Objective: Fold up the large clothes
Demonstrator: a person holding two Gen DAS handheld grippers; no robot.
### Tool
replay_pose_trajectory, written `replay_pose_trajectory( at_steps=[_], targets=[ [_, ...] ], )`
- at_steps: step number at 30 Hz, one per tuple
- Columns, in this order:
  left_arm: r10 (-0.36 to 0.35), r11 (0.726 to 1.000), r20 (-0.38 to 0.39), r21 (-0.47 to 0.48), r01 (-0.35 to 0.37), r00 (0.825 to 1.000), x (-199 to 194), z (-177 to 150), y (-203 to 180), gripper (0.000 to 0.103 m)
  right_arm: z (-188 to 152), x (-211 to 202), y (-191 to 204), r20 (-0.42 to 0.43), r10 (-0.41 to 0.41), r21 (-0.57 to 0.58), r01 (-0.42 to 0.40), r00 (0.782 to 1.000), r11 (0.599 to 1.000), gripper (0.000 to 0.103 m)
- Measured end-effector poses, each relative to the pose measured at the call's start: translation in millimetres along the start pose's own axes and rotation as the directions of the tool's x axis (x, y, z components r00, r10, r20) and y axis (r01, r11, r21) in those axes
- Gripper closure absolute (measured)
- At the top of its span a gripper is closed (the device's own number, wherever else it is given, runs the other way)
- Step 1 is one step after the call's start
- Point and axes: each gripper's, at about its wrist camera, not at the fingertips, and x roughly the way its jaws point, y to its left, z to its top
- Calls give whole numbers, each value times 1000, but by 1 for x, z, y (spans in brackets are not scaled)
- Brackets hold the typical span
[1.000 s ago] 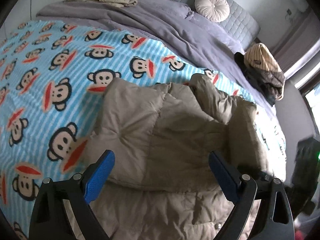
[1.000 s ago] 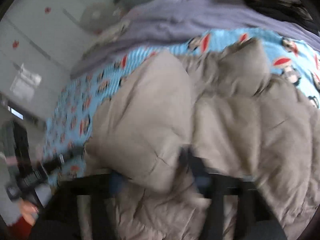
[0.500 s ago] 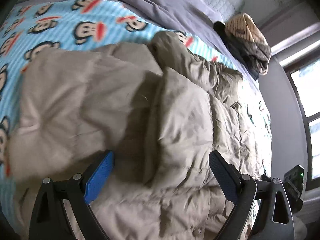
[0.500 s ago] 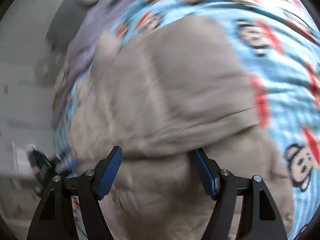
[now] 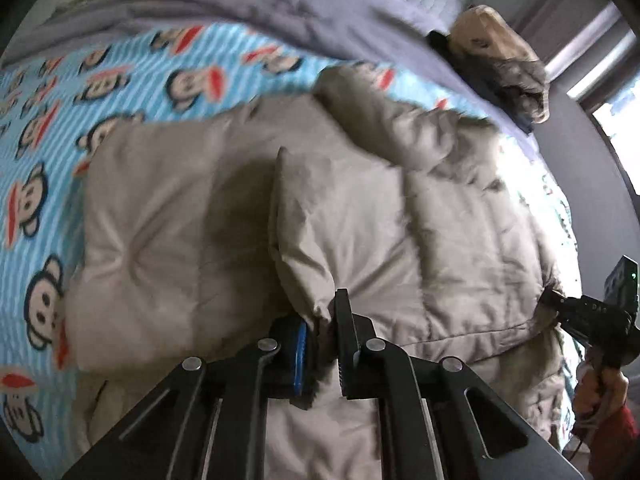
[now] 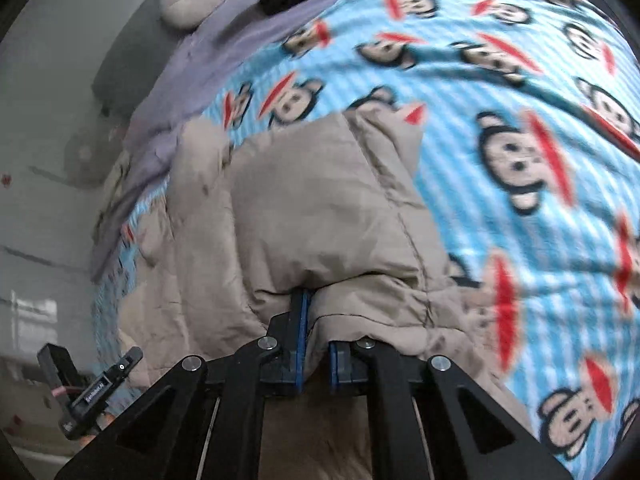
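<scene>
Through the left wrist camera, you are looking at the beige padded coat [image 5: 360, 216] lying on the monkey-print blanket [image 5: 120, 80] that covers the bed, with its sleeves already brought in over the body, so the fold is partly made but the bundle is still long and puffy; by my judgement at least one more fold across its length is waiting. Your left gripper [image 5: 320, 332] has just been closing, and its jaws are now standing narrow and pinching the gathered cuff end of a folded-in sleeve. At the right edge of that view your other hand [image 5: 600, 384] is showing, holding its tool at the coat's side. Through the right wrist camera, you are seeing the same coat [image 6: 320, 208] from the other side, a folded-over panel bulging just ahead of the tool and the blanket [image 6: 500, 80] running beyond it. Your right gripper [image 6: 316, 340] has also just been closing, and its jaws are sitting narrow with a fold of the coat's edge clamped between the blue pads [image 6: 300, 320].
</scene>
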Motion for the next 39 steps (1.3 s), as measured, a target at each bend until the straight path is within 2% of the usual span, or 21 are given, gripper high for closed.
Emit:
replay_pose_trajectory(
  at_steps=[3,6,8,11,12,14,16,17,18,19,21,22,24,26,28,31,32,33,36,38,39],
  targets=[
    [29,999,3,-16,-29,1000,-6,5,4,89,-5,19,0,-25,-19,40,20,999,999,93],
    [124,992,69,-22,-123,990,-30,12,9,89,-11,17,-7,-16,-3,74,4,1000,997,93],
    [101,994,95,-49,-97,990,-47,15,14,89,-12,13,-8,-16,-10,66,11,1000,998,93],
    [-37,998,76,-38,40,996,-55,20,7,89,-13,10,-8,-17,-18,56,19,1000,998,93],
    [-53,998,65,-16,54,996,-53,22,-1,89,-14,10,-6,-17,-20,51,21,1000,998,90],
    [7,999,59,49,-10,998,-39,24,-20,89,-17,8,-2,-29,-37,40,38,999,998,89],
    [140,981,38,127,-144,989,-12,26,-34,89,-18,7,9,-70,-55,-5,55,996,999,81],
    [184,971,24,147,-186,983,1,24,-33,89,-20,2,18,-87,-67,-52,62,994,997,78],
    [198,969,1,148,-196,980,14,21,-27,89,-21,-2,25,-84,-74,-96,66,994,993,69],
    [181,975,-12,136,-177,983,21,16,-19,89,-24,-17,37,-48,-91,-182,81,995,980,60],
    [142,986,-12,93,-140,990,27,10,-6,89,-27,-45,50,46,-92,-295,101,995,950,52],
    [127,989,-12,78,-126,992,28,10,-2,89,-23,-57,50,93,-78,-312,104,993,944,48],
    [119,991,-13,68,-118,993,30,10,2,89,-3,-66,33,143,-77,-249,111,987,962,43],
    [123,990,-18,75,-122,992,33,10,2,89,26,-53,-5,108,-34,-77,42,994,996,43],
    [130,988,-22,85,-128,991,34,10,2,89,47,-29,-46,69,62,141,-71,996,987,43],
    [132,988,-24,88,-129,991,33,9,1,89,66,14,-85,40,283,388,-276,958,879,46],
    [136,987,-25,87,-134,990,33,9,1,89,72,29,-90,39,337,442,-319,941,839,54],
    [142,987,-25,84,-139,990,33,9,1,89,77,35,-87,35,359,445,-336,933,830,80],
    [145,987,-26,77,-143,989,38,13,-1,89,94,33,-56,23,274,269,-270,962,925,89],
    [137,988,-27,80,-135,990,40,14,-4,89,103,43,-47,-13,124,170,-120,992,978,90],
    [138,987,-28,82,-135,990,41,14,-6,89,104,48,-48,-24,76,152,-71,997,986,90]
  ],
)
